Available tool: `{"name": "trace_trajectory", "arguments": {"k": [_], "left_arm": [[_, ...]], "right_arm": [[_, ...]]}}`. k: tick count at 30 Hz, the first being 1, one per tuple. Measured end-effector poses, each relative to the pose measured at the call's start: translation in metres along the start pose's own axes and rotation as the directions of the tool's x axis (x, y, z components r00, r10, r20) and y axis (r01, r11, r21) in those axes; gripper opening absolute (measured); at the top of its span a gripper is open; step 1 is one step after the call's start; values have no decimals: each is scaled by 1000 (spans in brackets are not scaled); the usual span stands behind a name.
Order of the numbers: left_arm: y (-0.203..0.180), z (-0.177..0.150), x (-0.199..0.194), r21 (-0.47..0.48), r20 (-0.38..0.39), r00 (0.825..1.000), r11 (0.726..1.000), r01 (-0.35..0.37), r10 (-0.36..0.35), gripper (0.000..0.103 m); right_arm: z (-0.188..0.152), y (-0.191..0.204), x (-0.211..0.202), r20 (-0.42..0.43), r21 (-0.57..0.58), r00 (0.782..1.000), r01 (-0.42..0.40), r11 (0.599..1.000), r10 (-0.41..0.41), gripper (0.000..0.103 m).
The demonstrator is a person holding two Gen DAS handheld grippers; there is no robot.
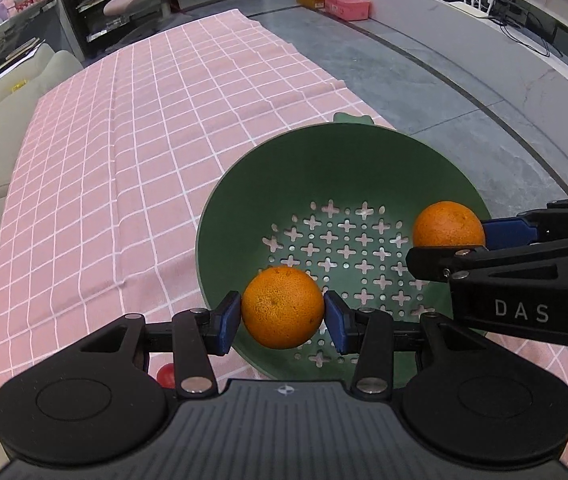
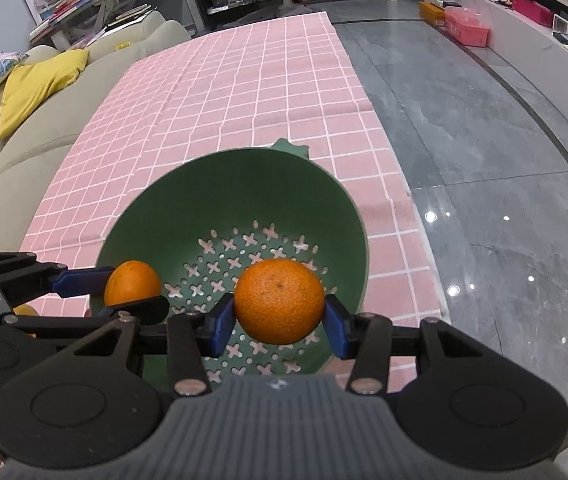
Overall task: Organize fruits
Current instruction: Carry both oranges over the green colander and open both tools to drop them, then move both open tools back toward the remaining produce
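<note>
A green colander bowl (image 1: pixel 308 160) (image 2: pixel 223 188) with cross-shaped holes stands on the pink checked tablecloth (image 1: pixel 123 140) near its right edge. My left gripper (image 1: pixel 282 320) is shut on an orange (image 1: pixel 282 307) and holds it over the bowl's near rim. My right gripper (image 2: pixel 279 320) is shut on a second orange (image 2: pixel 279 301) above the bowl's perforated bottom. In the left wrist view the right gripper (image 1: pixel 456 246) reaches in from the right with its orange (image 1: pixel 448 224). In the right wrist view the left gripper (image 2: pixel 123 294) comes in from the left with its orange (image 2: pixel 132 283).
A small red fruit (image 1: pixel 165 375) lies on the cloth, half hidden under the left gripper. A beige sofa (image 2: pixel 43 152) with a yellow cushion (image 2: pixel 39 84) runs along the table's left side. Grey tiled floor (image 2: pixel 484 160) lies to the right.
</note>
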State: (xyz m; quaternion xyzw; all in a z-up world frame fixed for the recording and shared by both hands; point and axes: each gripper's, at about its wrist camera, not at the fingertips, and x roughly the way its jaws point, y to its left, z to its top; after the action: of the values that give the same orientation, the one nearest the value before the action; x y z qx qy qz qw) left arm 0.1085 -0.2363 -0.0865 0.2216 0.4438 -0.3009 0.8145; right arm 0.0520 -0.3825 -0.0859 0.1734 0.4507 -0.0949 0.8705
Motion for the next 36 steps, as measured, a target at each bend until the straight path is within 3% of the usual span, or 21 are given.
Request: {"name": "trace_trajectory", "arguments": {"k": [13,20,29,36], "left_arm": [[0,2,-15,-21,28,1000,1000,-9,10,61],[18,1,-33,-113,60,998,994,3,3,62],[43,-11,-89,-184,154,987,983,-18,47,65],[73,-50,-138,-264,194,974,962,-65,119,67]], "right_arm": [[2,2,-10,44,15,999,2,1000,-3,55],[1,-1,-19,68,27,998,12,1000,-14,56],[-4,13,-47,134,13,991,26,1000,-28,56],[-18,50,-81,211,-40,977,-15,999,23,56]]}}
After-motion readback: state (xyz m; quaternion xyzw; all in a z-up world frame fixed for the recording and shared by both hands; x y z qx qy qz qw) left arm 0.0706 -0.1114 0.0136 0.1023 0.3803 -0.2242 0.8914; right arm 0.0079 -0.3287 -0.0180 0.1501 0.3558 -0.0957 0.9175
